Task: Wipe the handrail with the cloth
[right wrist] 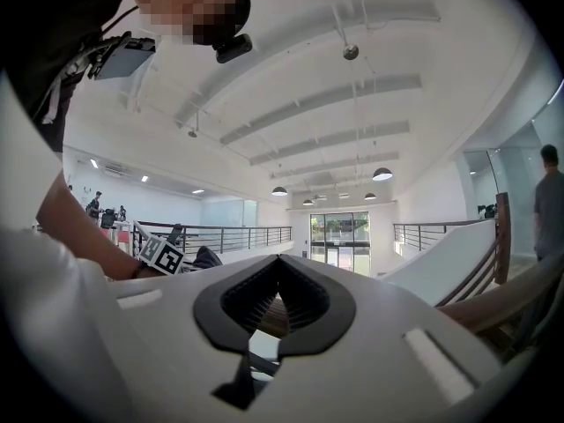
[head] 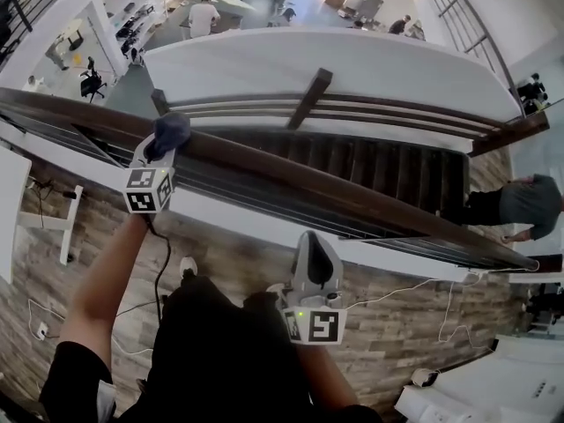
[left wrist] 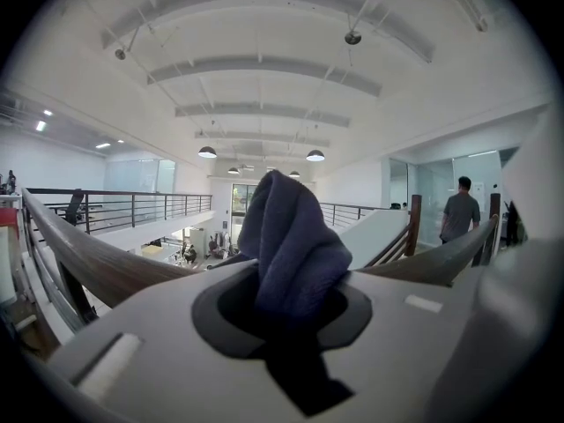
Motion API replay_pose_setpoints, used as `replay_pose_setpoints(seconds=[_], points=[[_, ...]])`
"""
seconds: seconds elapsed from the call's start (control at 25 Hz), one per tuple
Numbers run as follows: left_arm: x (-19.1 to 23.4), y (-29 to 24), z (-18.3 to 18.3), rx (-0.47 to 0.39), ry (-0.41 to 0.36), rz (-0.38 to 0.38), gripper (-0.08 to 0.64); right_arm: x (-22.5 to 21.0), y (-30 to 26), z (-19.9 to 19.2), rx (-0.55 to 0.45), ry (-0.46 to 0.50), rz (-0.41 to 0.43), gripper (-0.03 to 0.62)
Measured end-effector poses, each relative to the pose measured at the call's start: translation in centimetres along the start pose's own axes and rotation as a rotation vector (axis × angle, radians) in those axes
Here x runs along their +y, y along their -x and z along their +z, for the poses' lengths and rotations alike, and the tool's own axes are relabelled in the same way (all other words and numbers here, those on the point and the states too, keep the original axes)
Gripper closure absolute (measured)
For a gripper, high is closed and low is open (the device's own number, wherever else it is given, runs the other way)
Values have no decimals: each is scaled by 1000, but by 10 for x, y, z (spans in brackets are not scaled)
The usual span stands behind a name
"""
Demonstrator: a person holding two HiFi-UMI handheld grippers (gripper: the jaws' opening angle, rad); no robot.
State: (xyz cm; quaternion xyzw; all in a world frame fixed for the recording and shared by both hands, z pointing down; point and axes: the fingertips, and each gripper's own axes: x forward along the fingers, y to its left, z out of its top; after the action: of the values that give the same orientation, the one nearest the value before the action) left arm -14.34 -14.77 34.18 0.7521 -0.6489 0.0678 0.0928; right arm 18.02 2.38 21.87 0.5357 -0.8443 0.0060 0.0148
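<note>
A dark brown wooden handrail runs from upper left to lower right. My left gripper is shut on a bunched dark blue cloth, which rests on top of the rail near its left part. In the left gripper view the cloth sticks up between the shut jaws, with the rail behind it. My right gripper hangs on the near side of the rail, just below it, shut and holding nothing. The right gripper view shows its jaws closed at the tips and the rail at the right.
Beyond the rail a staircase drops away, with a white sloped wall behind. A person stands at the right by the stairs. A cable trails over the plank floor on my side.
</note>
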Motion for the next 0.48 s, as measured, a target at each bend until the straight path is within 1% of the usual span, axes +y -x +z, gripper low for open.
replay_pose_setpoints(seconds=[0.16,0.32,0.48], points=[[-10,0,0,-2,-10,12,486,-17,2,0,-12,0,20,591],[-13,-1,-1,2,-8,40,486,-28,0,7,-27,17,18,591],[-12,-2,-1,6,20,63,486,-42,-3,4,22,1,-11,591]])
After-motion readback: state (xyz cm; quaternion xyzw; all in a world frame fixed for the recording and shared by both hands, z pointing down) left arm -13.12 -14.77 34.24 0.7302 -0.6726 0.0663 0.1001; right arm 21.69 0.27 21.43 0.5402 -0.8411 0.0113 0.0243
